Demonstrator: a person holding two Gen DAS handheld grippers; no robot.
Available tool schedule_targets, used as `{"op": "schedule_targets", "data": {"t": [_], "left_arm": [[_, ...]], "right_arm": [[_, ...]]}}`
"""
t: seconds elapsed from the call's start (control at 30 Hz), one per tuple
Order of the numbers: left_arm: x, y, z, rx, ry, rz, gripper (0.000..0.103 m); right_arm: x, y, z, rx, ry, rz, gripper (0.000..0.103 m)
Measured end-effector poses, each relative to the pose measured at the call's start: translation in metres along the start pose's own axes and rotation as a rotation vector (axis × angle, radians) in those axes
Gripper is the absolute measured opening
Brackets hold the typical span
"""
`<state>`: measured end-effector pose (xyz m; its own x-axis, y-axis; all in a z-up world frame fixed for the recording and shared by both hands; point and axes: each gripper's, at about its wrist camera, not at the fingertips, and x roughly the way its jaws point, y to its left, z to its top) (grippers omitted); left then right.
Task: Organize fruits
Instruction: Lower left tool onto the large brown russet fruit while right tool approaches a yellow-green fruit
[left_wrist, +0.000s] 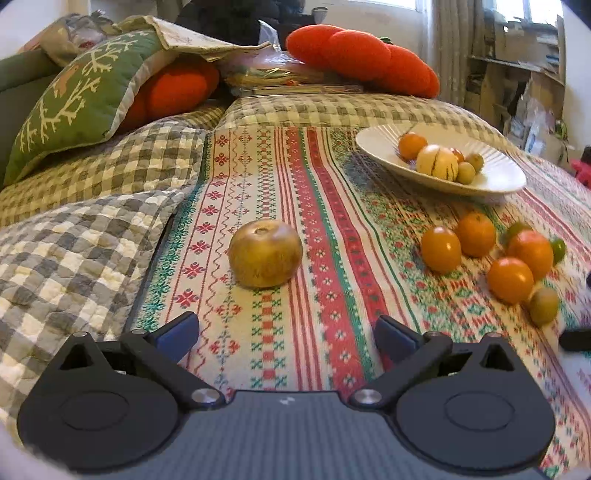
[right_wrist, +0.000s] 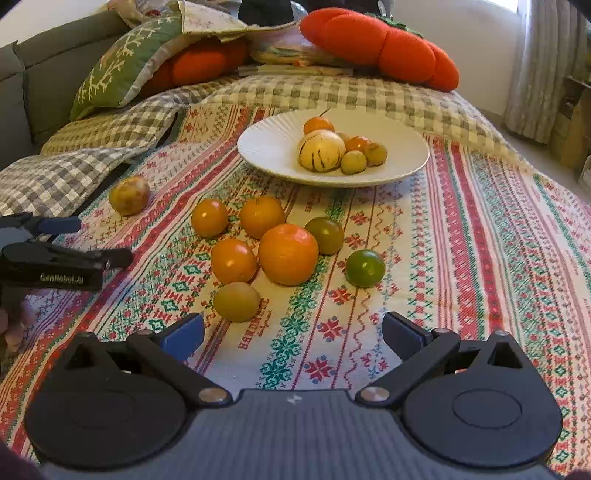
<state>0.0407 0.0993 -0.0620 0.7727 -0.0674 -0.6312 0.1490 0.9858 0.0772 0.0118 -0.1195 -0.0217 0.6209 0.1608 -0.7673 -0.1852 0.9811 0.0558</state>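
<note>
From the left wrist I see a patterned blanket (left_wrist: 280, 229) over a sofa, my left claw (left_wrist: 287, 334) spread wide and empty, a brownish-yellow fruit (left_wrist: 265, 253) lying alone straight ahead of it. From the right wrist, my right claw (right_wrist: 293, 334) is likewise agape, the loose oranges (right_wrist: 288, 254) clustered just ahead and the white plate (right_wrist: 273, 147) of fruit beyond them, so I judge each claw nearer its own target.

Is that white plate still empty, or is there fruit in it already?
Partly filled. The white plate holds a striped yellow fruit and several small orange and green ones beside it; much of its ribbed surface remains bare.
</note>
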Motion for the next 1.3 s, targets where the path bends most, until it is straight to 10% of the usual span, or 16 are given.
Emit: {"op": "schedule_targets", "data": {"t": [0.67,1.3], "left_arm": [[0.027,0.010,0.020,-0.130,-0.018,0.022,0.077],[0.028,0.010,0.024,-0.139,-0.027,0.027,0.048]], "right_arm": [[0.018,0.025,0.000,-0.075,-0.008,-0.005,0.102],[0.015,0.030,0.003,-0.118,-0.032,0.021,0.075]]}}
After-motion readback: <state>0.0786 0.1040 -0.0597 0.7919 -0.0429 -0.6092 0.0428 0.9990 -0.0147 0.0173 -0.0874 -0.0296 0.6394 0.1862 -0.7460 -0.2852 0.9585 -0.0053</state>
